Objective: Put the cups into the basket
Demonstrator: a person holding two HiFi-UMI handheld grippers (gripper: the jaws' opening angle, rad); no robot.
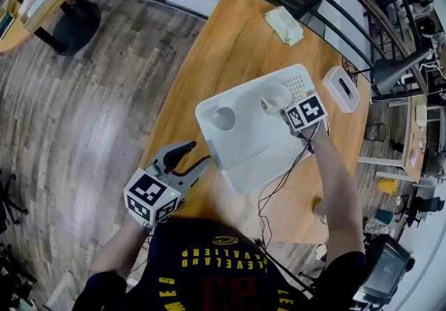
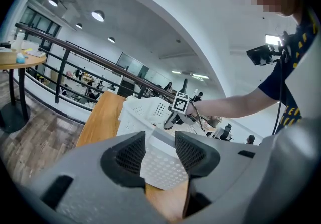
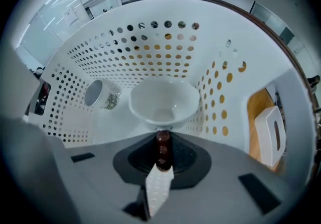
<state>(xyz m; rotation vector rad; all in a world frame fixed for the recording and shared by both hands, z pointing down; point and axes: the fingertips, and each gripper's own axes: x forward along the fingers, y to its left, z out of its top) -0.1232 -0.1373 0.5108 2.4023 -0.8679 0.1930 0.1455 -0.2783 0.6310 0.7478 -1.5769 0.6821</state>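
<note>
Wood-plank flooring surrounds a pale wooden worktop (image 1: pixel 230 38), on which a white perforated basket (image 1: pixel 265 156) sits near the right edge. Inside the basket, toward its far right corner, the right gripper (image 1: pixel 291 113) points downward with its fingers (image 3: pixel 185 158) pinched on the brown handle (image 3: pixel 162 150) of a white cup (image 1: pixel 276 97). The cup is upright with its mouth facing up, below the basket's rim; whether its base touches the basket floor cannot be told. A second cup (image 1: pixel 224 118) lies on its side in the basket's left part, well apart from the held one, and the right gripper view shows its open mouth turned toward the camera. Over the worktop's near left edge, just beside the basket, the left gripper (image 1: pixel 196 155) hovers with its fingers (image 2: pixel 131 155) spread and nothing between them; only the basket's near wall shows beyond the gap. Past the basket on the right stands a white tissue box (image 1: pixel 341 88), and a pale green cloth (image 1: pixel 284 25) lies farther back on the worktop.
</note>
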